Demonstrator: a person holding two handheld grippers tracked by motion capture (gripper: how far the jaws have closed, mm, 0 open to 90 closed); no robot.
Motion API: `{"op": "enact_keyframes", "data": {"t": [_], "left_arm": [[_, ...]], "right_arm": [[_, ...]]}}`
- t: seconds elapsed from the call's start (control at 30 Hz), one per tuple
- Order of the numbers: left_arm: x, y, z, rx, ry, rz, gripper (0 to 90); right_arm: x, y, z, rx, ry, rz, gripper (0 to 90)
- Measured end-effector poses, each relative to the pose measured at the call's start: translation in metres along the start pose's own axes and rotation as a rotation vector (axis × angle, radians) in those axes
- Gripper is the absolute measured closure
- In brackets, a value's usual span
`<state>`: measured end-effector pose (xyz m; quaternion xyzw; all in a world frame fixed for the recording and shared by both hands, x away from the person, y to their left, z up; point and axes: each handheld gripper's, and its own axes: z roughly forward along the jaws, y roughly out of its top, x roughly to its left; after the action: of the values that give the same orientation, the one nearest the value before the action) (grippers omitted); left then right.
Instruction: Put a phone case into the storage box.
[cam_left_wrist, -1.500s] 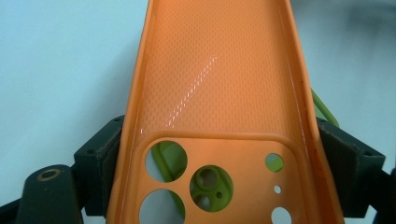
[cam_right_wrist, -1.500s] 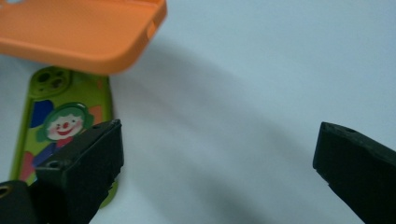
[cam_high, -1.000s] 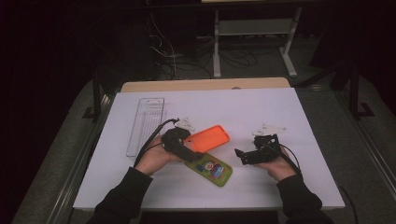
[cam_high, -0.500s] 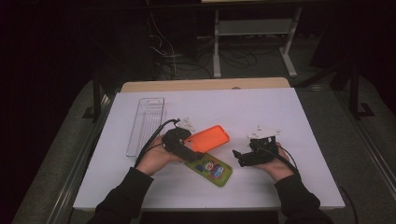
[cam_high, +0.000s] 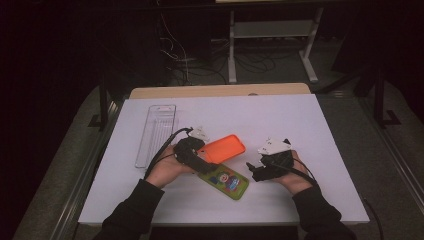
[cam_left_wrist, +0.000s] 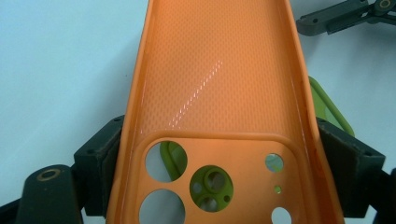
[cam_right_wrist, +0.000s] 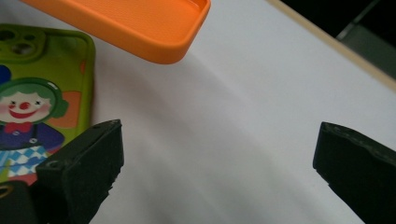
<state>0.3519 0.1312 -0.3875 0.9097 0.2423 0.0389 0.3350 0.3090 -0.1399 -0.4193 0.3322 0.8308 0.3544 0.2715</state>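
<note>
Nearest the person, the green case (cam_high: 227, 180) with the clown picture lies flat on the white bench (cam_high: 300, 120), and everything else is placed from it. Just left of its upper end sits the left tongs (cam_high: 205, 155), whose jaws are clamped on the two long edges of the orange case (cam_high: 226, 148) at its camera-hole end; in the left gripper view the orange case (cam_left_wrist: 219, 93) runs up and away between the black pads, hollow side up, with the green case visible through its cut-outs. The orange case slants just beyond the green one, overlapping its upper end and lifted off the bench at its far tip. To the right of the green case, a short gap away, the right tongs (cam_high: 252, 170) point toward it with jaws spread wide and nothing between them. Compared with a second ago, the right tongs have edged slightly closer to the green case; the left tongs and both cases lie as they did. Farther off, beyond and left of the green case, a clear tray (cam_high: 156, 134) lies lengthwise.
</note>
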Motion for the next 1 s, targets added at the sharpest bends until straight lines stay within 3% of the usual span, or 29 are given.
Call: {"op": "enact_keyframes", "data": {"t": [0.03, 0.07, 0.17, 0.2, 0.3, 0.37, 0.4, 0.43, 0.47, 0.6, 0.63, 0.73, 0.97, 1.0], "left_arm": [[0.000, 0.000, 0.000, 0.001, -0.004, -0.002, 15.8], [0.000, -0.001, 0.000, -0.004, -0.001, -0.012, 15.8], [0.001, -0.001, -0.001, 0.009, 0.000, 0.002, 15.8], [0.002, -0.001, -0.001, 0.011, 0.001, 0.003, 15.8], [0.002, -0.001, -0.002, 0.011, 0.000, 0.001, 15.8], [0.001, -0.001, -0.001, 0.011, 0.001, 0.000, 15.7], [0.001, -0.001, -0.001, 0.008, 0.002, -0.004, 15.7], [0.000, -0.001, 0.000, -0.009, 0.000, -0.015, 15.7], [0.000, -0.001, 0.000, -0.009, 0.000, -0.015, 15.8], [0.001, 0.000, -0.001, 0.008, -0.002, 0.009, 15.8], [0.001, 0.000, -0.001, 0.008, -0.002, 0.009, 15.8], [0.000, 0.000, 0.000, 0.004, 0.000, 0.002, 15.8], [-0.001, 0.000, 0.000, -0.009, 0.000, -0.011, 15.8], [0.000, 0.000, 0.000, -0.009, 0.001, 0.001, 15.8]], "right_arm": [[0.001, 0.000, 0.000, -0.002, -0.008, -0.013, 1.0], [0.002, 0.001, 0.000, -0.012, -0.026, -0.057, 1.0], [0.004, 0.001, -0.001, -0.018, -0.041, -0.078, 1.0], [0.005, 0.002, -0.002, -0.031, -0.064, -0.127, 1.1], [0.006, 0.003, -0.002, -0.041, -0.083, -0.151, 1.0], [0.010, 0.003, -0.003, -0.047, -0.116, -0.211, 1.1], [0.010, 0.003, -0.003, -0.047, -0.116, -0.211, 1.1], [0.012, 0.004, -0.003, -0.050, -0.139, -0.255, 1.0], [0.012, 0.004, -0.003, -0.050, -0.139, -0.255, 1.0], [0.015, 0.005, -0.004, -0.048, -0.187, -0.351, 1.1], [0.015, 0.005, -0.004, -0.048, -0.187, -0.351, 1.1], [0.021, 0.006, -0.005, -0.060, -0.248, -0.430, 1.1], [0.030, 0.006, -0.005, -0.090, -0.305, -0.500, 1.1], [0.030, 0.007, -0.006, -0.082, -0.313, -0.552, 1.1]]}}
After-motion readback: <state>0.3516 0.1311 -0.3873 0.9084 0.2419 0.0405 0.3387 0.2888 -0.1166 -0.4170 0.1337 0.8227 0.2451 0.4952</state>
